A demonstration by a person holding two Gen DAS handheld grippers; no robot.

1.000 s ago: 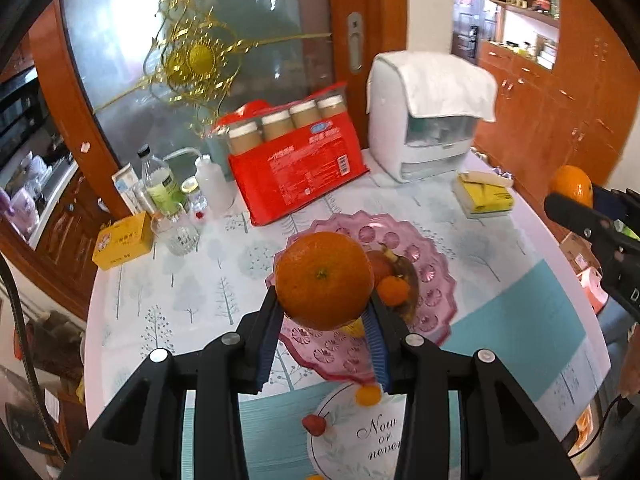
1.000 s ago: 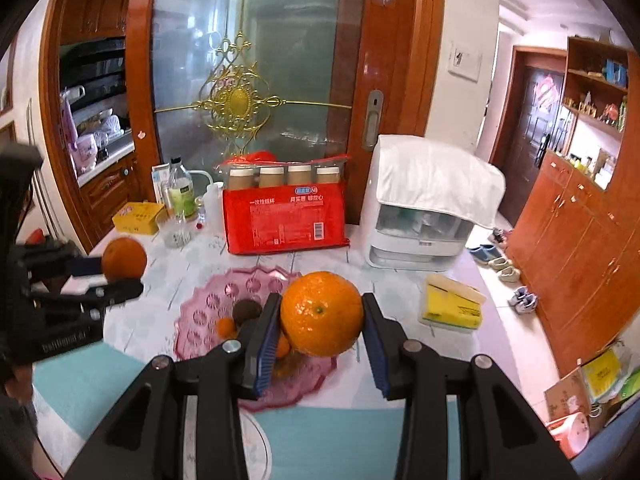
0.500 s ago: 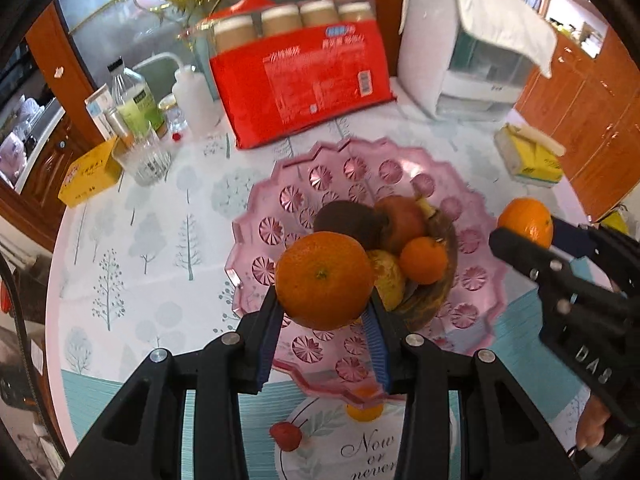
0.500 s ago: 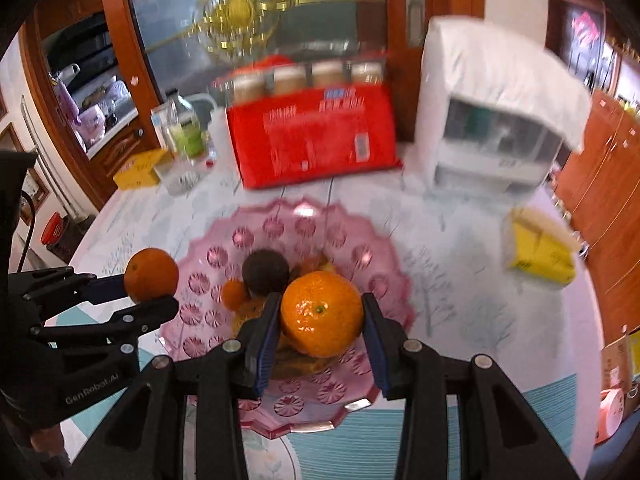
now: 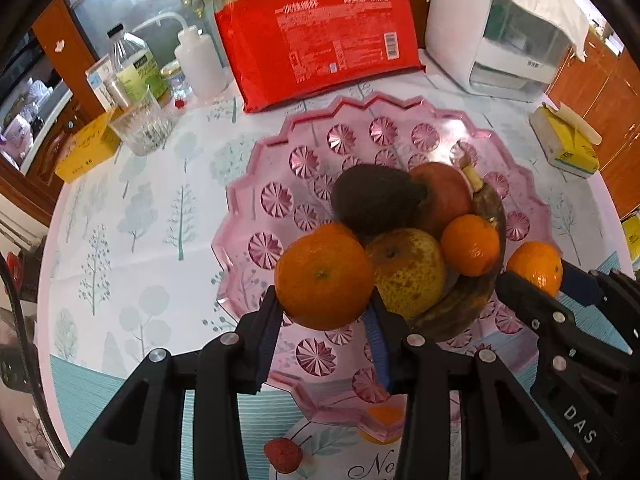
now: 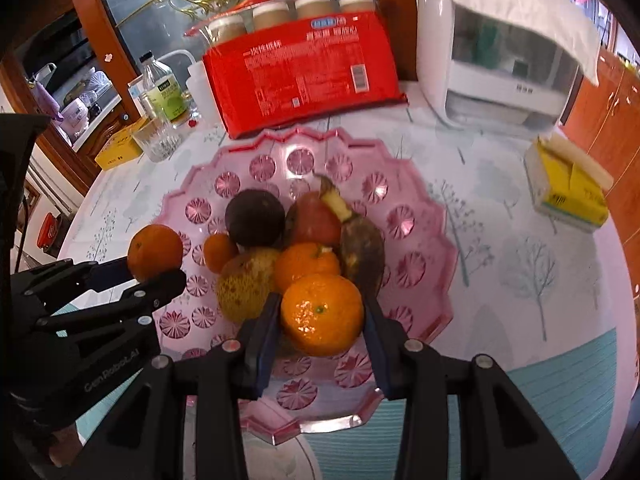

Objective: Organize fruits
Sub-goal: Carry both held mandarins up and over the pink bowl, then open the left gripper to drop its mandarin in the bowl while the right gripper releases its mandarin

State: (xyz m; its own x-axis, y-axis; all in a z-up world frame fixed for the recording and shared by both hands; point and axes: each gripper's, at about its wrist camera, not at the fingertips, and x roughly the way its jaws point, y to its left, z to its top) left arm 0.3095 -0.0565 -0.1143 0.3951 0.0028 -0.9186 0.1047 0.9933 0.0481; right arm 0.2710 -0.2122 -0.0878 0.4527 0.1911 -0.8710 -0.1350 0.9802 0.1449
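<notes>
Both tongs have dropped since a second ago from well above the desk (image 5: 132,208) to just over the pink fruit plate (image 5: 256,184), the left tongs (image 5: 325,322) clamped on one orange (image 5: 324,276) and the right tongs (image 6: 320,322) on another orange (image 6: 322,314), each fruit pinched between the blue pads above the heaped fruit.

both wrist views — steeply down, close, sharing pink tray (image 5: 256,184)

Fruit pile (image 5: 408,232) in plate (image 5: 280,152) (mid table), packet (image 5: 316,40) behind, box (image 5: 86,148) far left.
</notes>
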